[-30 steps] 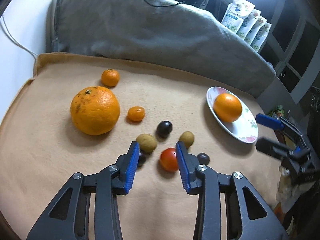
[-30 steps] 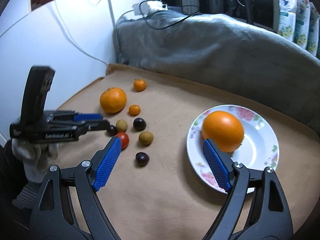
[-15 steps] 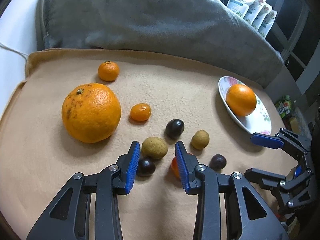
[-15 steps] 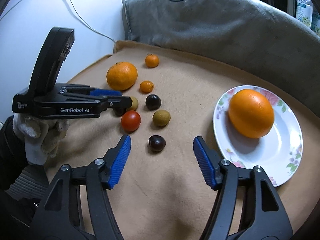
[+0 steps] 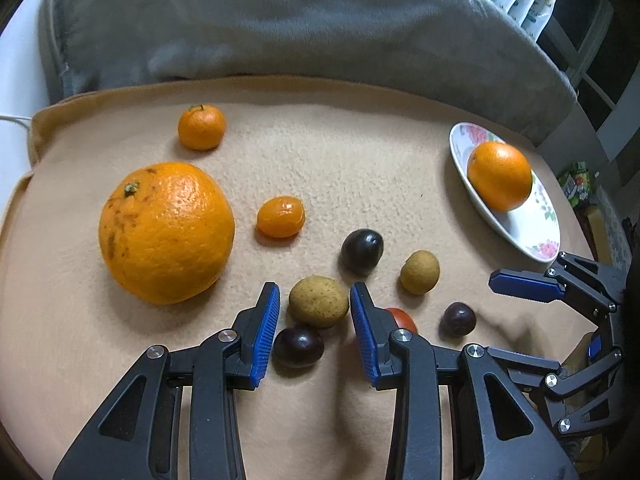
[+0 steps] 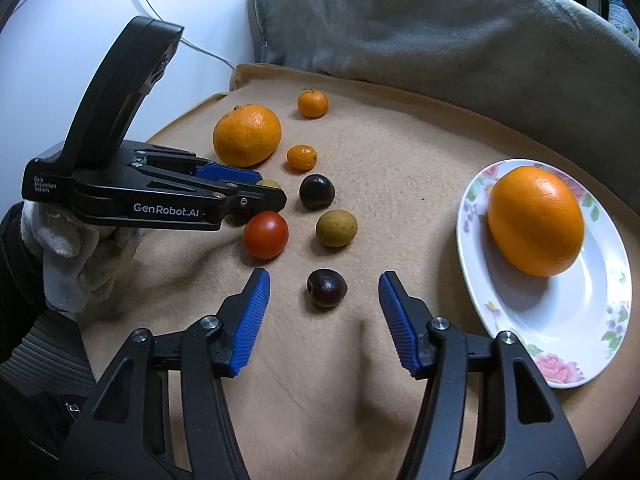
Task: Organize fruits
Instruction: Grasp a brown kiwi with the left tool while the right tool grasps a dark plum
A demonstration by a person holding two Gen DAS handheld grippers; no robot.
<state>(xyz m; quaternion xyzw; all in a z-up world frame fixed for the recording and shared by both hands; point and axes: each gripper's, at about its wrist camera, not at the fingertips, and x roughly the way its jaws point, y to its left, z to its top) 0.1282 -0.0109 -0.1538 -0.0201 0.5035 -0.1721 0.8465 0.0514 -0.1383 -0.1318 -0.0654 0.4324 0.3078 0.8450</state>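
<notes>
**Fruit spread on a tan blanket, both grippers open above it**

A grey cushion lies along the far edge of a tan blanket that carries all the fruit. At the right stands a white flowered plate, and one orange sits in it, toward its far side.

The left gripper hangs low over the near part of the blanket. Its blue fingers stand apart, holding nothing, with a yellow-brown fruit in the gap between them and apart from both pads. The right gripper is spread wider and is also empty; a dark plum lies on the blanket between its fingertips, clear of both.

On the left side of the blanket rests the big orange, the largest loose fruit. Behind it, well apart, sits a small mandarin, and just right of the big orange lies a smaller oval orange fruit. A red tomato lies beside the left gripper's right finger, partly hidden by it in the left wrist view. Near the middle sit another dark plum and a second yellow-brown fruit, side by side. A third dark plum lies just in front of the fruit framed by the left fingers, touching or nearly touching it.
</notes>
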